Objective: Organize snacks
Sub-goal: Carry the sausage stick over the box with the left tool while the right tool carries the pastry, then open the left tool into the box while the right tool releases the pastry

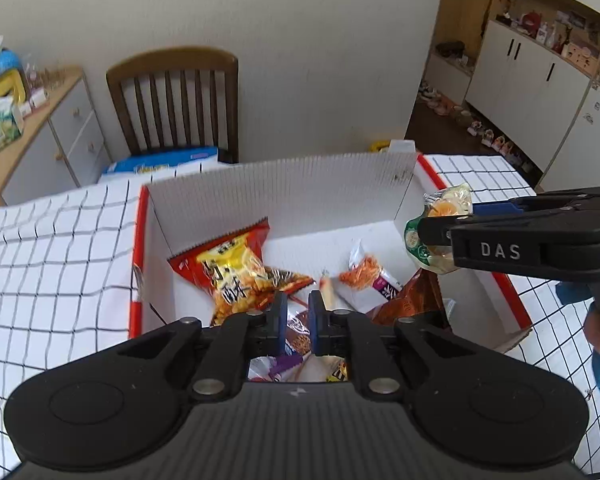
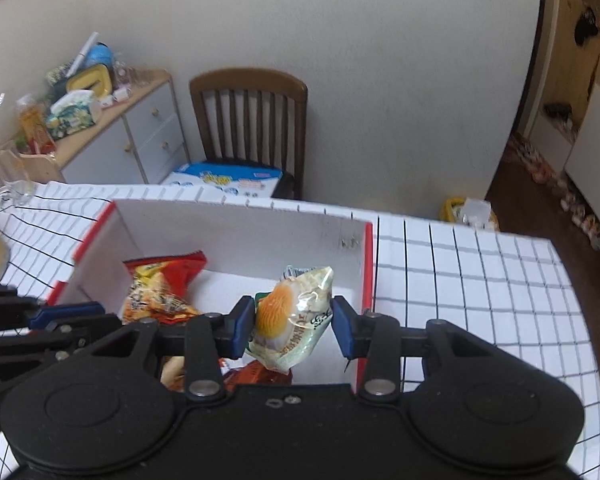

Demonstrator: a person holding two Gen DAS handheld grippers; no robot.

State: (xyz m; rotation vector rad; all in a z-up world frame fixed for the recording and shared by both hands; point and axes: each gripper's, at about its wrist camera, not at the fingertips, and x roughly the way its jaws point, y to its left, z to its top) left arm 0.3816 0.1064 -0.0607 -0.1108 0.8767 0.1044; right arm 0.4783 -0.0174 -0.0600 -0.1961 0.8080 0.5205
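A white cardboard box (image 1: 284, 184) with a red rim stands open on the checked tablecloth. Inside lie a red and yellow snack bag (image 1: 228, 268), a white packet with orange strips (image 1: 364, 276) and a brown bag (image 1: 412, 300). My left gripper (image 1: 298, 300) hovers over the box's near side, its blue pads nearly together with nothing gripped. My right gripper (image 2: 294, 308) is shut on a pale green packet (image 2: 288, 320) with an orange picture and holds it above the box's right half. From the left wrist view that packet (image 1: 450, 200) hangs at the box's right wall, held by the right gripper (image 1: 446, 220).
A wooden chair (image 1: 172, 100) with a blue pack (image 1: 164, 162) on its seat stands behind the table. A cluttered white dresser (image 1: 60, 128) is at the left, and white cupboards (image 1: 540, 92) at the right. Tablecloth (image 2: 480, 280) spreads right of the box.
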